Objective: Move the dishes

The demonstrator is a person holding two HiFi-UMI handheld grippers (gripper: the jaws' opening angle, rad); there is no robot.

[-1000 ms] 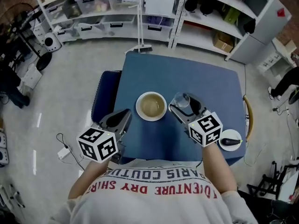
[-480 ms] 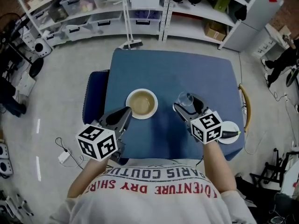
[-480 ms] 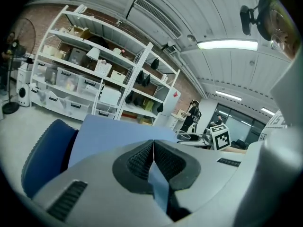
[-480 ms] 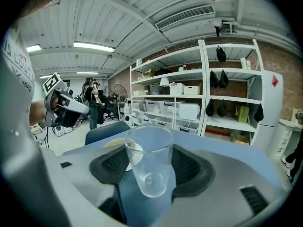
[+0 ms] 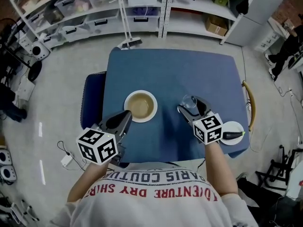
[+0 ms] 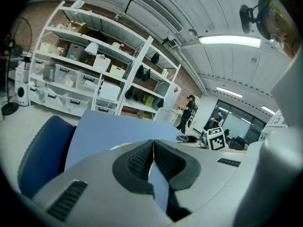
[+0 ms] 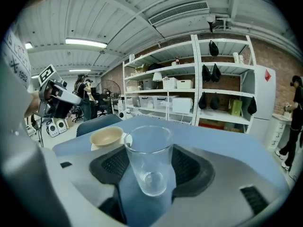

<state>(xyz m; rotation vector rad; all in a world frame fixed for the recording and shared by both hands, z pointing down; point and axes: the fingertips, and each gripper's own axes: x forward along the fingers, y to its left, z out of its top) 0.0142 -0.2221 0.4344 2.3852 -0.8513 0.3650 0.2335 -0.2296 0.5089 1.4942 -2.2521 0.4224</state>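
Note:
A tan bowl [image 5: 140, 105] sits on a white plate [image 5: 128, 113] at the middle of the blue table [image 5: 175, 70]. My right gripper [image 5: 190, 105] is shut on a clear empty glass [image 5: 187, 100], held upright to the right of the bowl. In the right gripper view the glass [image 7: 148, 157] stands between the dark pads, with the bowl [image 7: 106, 136] behind it on the left. My left gripper [image 5: 124, 115] is shut on nothing, its tip just short of the plate's near left rim. Its pads [image 6: 142, 157] touch.
A small white plate [image 5: 235, 128] holding a dark object lies at the table's near right corner. A blue chair [image 5: 92, 100] stands against the table's left side. Shelving with bins [image 5: 94, 4] runs along the back. People stand far off in the room.
My right gripper has carried the glass a little to the right, away from the bowl. The left gripper has stayed near the plate. The head view has shifted slightly.

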